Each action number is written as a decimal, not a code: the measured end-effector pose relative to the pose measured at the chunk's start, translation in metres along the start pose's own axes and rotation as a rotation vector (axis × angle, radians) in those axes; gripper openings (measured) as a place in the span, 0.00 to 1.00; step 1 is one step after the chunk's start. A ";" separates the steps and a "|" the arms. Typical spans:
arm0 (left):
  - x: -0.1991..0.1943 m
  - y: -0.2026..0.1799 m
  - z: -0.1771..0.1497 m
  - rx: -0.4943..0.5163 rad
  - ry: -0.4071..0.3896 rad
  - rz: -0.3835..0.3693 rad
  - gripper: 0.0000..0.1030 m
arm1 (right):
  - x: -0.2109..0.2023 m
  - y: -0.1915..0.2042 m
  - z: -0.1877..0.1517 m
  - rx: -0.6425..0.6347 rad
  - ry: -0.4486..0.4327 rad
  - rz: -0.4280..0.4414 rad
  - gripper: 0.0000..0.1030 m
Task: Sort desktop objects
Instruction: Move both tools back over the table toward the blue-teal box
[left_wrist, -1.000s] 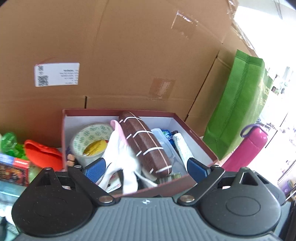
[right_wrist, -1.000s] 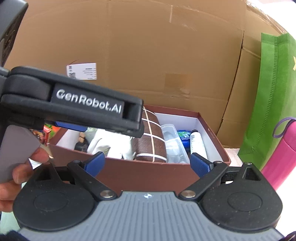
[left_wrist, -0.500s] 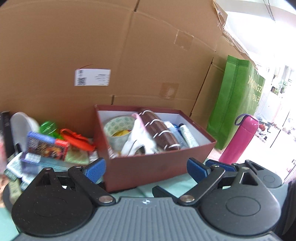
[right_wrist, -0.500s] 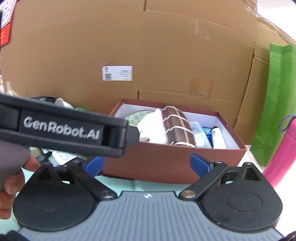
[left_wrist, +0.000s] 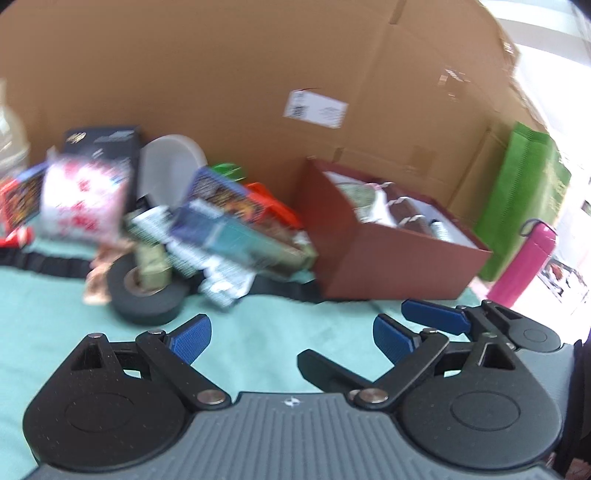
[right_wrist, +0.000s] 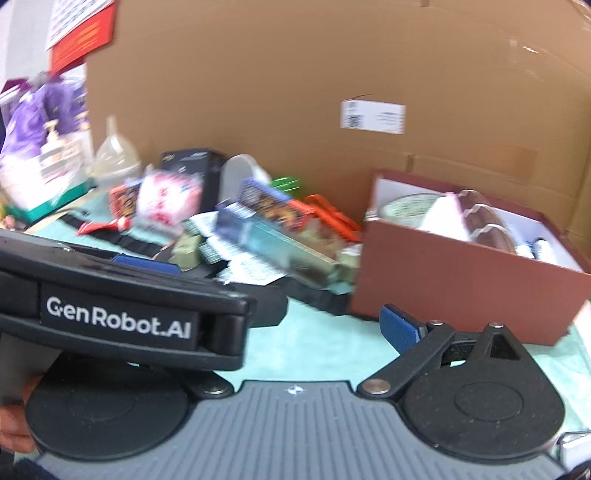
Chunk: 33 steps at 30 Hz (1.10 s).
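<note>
— How are the fingers set?
— Left gripper (left_wrist: 291, 338) is spread wide and empty above the tabletop (left_wrist: 258, 332); so is the right gripper (left_wrist: 369, 339).
— Where are the things?
— Clutter pile (left_wrist: 207, 229) at ten o'clock, red box (left_wrist: 388, 266) at one.
— Any writing?
— "GenRobot.AI" on the left gripper's body.

My desk (left_wrist: 258, 332), teal cover: black tape roll (left_wrist: 147, 291) at 9 o'clock, jumbled pkgs w/ blue box (left_wrist: 236, 229) at 11, maroon box (left_wrist: 391, 258) at 1.
</note>
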<state>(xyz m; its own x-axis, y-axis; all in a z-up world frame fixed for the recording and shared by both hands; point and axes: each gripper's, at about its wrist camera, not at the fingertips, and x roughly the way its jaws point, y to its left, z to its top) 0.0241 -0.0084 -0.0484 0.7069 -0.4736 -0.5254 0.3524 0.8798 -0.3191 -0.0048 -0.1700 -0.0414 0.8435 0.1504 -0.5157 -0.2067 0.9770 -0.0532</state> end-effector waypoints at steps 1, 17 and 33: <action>-0.001 0.008 -0.002 -0.015 0.001 0.009 0.94 | 0.002 0.006 -0.001 -0.012 0.003 0.015 0.94; 0.014 0.063 0.030 -0.097 -0.045 0.012 0.87 | 0.055 0.035 0.021 -0.147 -0.006 0.079 0.93; 0.087 0.075 0.077 -0.133 -0.008 0.004 0.69 | 0.133 0.012 0.060 -0.222 0.028 0.090 0.74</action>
<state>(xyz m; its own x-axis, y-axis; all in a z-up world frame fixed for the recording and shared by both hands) 0.1595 0.0195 -0.0573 0.7132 -0.4695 -0.5205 0.2659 0.8682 -0.4189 0.1343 -0.1292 -0.0597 0.8030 0.2282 -0.5505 -0.3874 0.9019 -0.1912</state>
